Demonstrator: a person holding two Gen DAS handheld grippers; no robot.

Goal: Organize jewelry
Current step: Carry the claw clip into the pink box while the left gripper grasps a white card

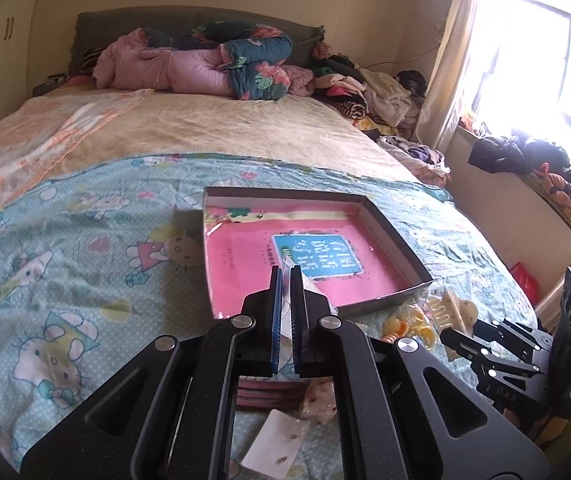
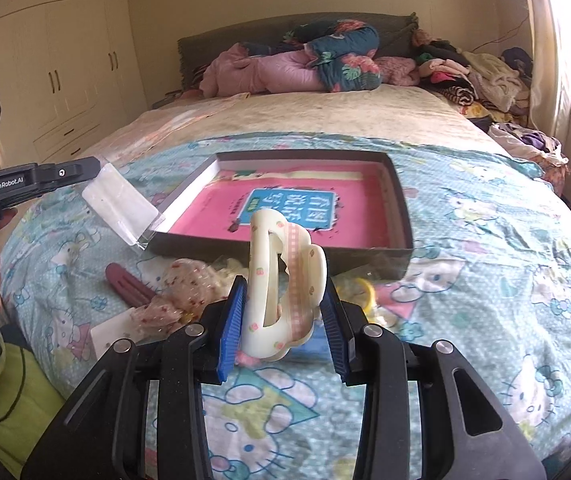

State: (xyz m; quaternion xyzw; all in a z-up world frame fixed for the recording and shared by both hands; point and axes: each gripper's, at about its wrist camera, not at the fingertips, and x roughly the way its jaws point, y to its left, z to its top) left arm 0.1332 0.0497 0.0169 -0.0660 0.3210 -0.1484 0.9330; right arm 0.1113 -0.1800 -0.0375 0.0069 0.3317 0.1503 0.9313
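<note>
1. While clamped flat on a clear plastic packet point(image 1: 285, 280), left gripper point(image 1: 284, 276) jaws fully closed, lower centre of the left wrist frame, over the near edge of the shallow cardboard box point(image 1: 401, 240).
2. Right gripper point(image 2: 283, 312) jaws part-open, pressed on a glossy cream claw clip point(image 2: 281, 280), just short of the box's near wall.
3. Pink book cover point(image 2: 285, 204) flat inside the box.
4. Wrinkled cartoon bedsheet point(image 2: 485, 260) wide and bare at right; loose clips and packets crowded lower left.

A cartoon-cat bedsheet point(image 2: 485, 240) covers the near half of the bed, with a beige blanket point(image 1: 225, 128) beyond it. Rolled pink and floral quilts point(image 1: 205, 64) lie against the grey headboard point(image 2: 285, 30), clothes point(image 1: 365, 88) are heaped beside them, and cream wardrobes point(image 2: 53, 60) line the wall.
</note>
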